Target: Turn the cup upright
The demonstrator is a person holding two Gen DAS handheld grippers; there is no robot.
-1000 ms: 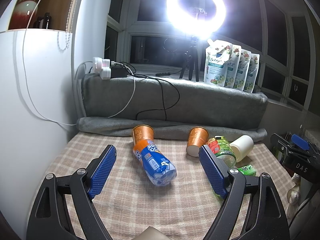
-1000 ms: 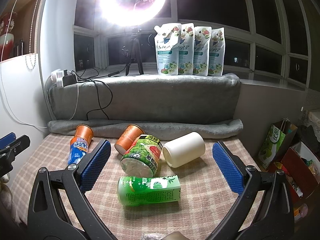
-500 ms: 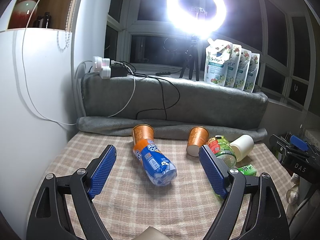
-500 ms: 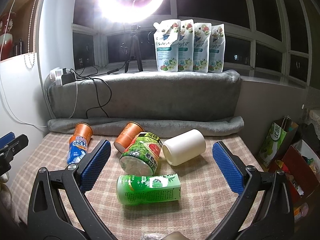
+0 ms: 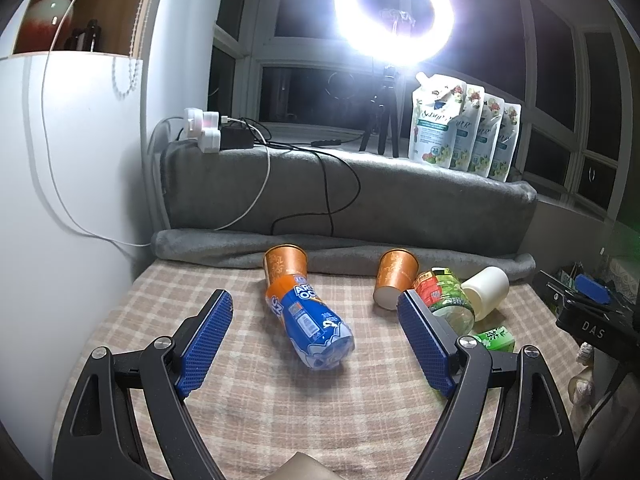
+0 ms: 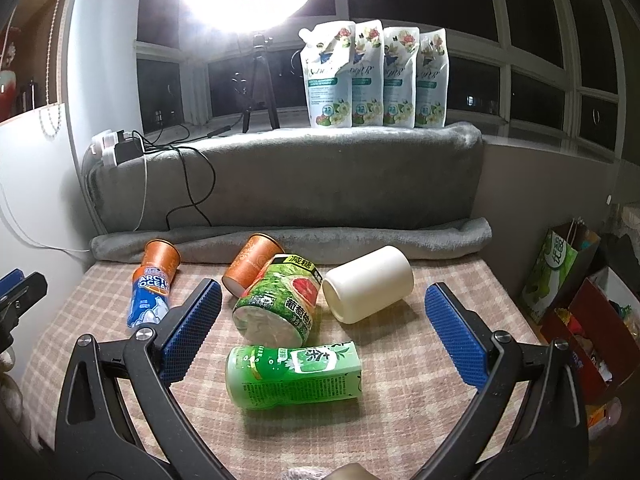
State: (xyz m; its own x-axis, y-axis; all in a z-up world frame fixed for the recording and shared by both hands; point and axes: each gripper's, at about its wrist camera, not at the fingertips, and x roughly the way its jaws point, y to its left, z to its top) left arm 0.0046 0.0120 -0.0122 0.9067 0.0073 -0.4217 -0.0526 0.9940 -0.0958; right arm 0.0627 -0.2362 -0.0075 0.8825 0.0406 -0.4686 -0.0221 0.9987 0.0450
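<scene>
A cream cup (image 6: 368,285) lies on its side on the checked cloth, open end toward me; it also shows at the right in the left wrist view (image 5: 486,292). Two orange paper cups lie tipped at the back: one (image 5: 285,261) behind a blue bottle (image 5: 310,328), one (image 5: 394,279) beside a green jar (image 5: 444,300). In the right wrist view they are the left cup (image 6: 161,255) and the middle cup (image 6: 251,263). My left gripper (image 5: 314,346) is open and empty over the blue bottle. My right gripper (image 6: 320,334) is open and empty, short of the cream cup.
A green drink carton (image 6: 294,374) lies between the right gripper's fingers, with the green jar (image 6: 280,302) behind it. A grey blanket roll (image 6: 280,238) bounds the back. Cables and a power strip (image 5: 208,130) sit at the back left. Bags and boxes (image 6: 560,276) stand off the right edge.
The right wrist view has shifted slightly: the items sit a little lower and nearer. The left gripper has hardly moved. Both stay open.
</scene>
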